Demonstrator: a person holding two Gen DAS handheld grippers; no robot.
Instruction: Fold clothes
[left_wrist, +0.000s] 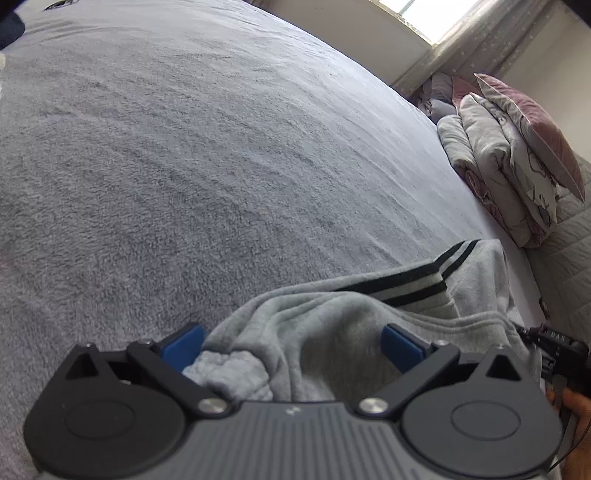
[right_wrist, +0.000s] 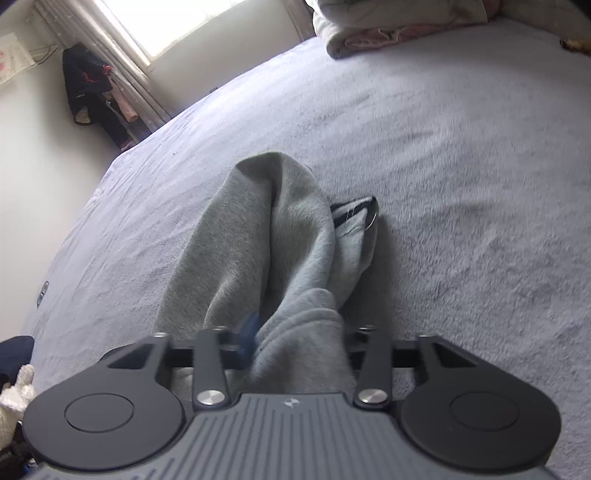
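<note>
My view is mostly a bed under a grey fleece blanket (left_wrist: 221, 155). Folded quilts and a pink pillow (left_wrist: 532, 129) are stacked at its edge, with a bright curtained window (right_wrist: 162, 26) and pale walls beyond.

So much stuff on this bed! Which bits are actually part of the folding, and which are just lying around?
In the job: grey sweatshirt; left gripper, open over it; right gripper, shut on it.

Lying about: folded bedding, pink pillow, hanging clothes.
</note>
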